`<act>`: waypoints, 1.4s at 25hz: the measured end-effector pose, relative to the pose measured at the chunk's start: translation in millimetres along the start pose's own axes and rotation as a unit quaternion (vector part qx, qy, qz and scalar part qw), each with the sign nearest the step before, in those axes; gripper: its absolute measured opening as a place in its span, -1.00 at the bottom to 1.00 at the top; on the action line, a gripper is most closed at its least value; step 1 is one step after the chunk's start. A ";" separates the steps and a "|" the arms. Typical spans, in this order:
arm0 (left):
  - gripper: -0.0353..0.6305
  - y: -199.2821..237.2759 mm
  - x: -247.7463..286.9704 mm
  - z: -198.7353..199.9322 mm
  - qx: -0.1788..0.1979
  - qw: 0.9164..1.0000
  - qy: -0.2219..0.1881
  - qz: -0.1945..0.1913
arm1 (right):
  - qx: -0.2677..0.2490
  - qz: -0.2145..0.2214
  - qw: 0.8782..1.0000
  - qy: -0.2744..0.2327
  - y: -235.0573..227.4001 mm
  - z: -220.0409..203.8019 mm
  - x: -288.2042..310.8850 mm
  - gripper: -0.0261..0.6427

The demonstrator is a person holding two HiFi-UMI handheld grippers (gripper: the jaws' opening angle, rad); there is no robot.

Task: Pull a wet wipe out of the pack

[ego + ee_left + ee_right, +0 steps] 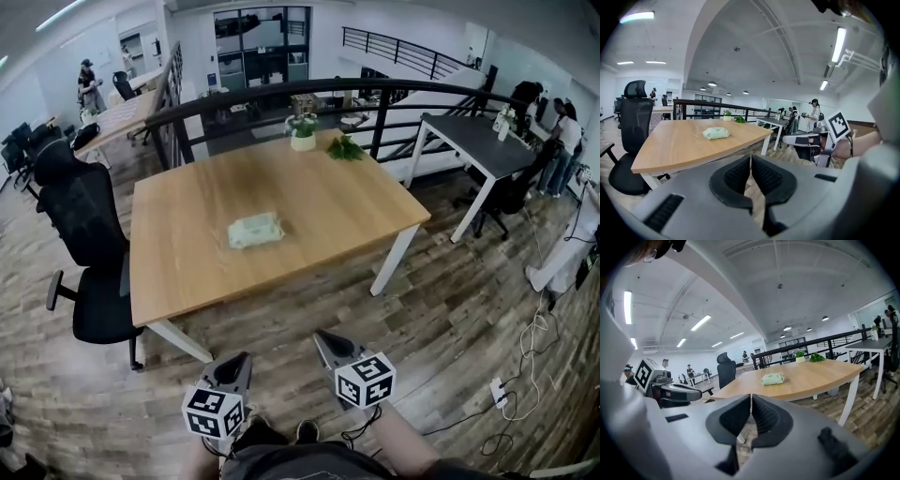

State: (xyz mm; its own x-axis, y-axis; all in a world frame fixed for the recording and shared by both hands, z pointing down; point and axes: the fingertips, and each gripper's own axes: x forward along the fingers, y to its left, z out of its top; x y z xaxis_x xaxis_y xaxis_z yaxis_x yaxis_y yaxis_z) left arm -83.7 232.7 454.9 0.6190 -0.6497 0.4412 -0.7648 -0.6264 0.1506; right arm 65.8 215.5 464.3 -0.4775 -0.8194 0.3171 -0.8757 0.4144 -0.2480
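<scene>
Wide open office, and the wooden surface (187, 262) is ahead of you with the wet wipe pack (255, 230) lying near its middle. Your left hand-held gripper (236, 364) and right hand-held gripper (326, 341) hover short of the near edge, both clamped shut on nothing.

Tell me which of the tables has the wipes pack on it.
The light wooden table straight ahead; the pale green pack lies near its middle. The dark table stands farther right.
</scene>
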 end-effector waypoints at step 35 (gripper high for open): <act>-0.83 201.0 232.6 124.0 0.033 0.999 -0.015 -0.014 | -0.043 -0.056 0.995 0.071 -141.8 97.0 242.4 -0.85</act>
State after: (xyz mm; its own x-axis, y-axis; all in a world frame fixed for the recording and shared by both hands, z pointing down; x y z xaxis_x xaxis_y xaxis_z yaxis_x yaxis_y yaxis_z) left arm -71.3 -97.7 478.1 0.6460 -0.6431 0.4112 -0.7340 -0.6713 0.1030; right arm 81.2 -80.3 487.6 -0.3758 -0.8012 0.4657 -0.9243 0.3604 -0.1258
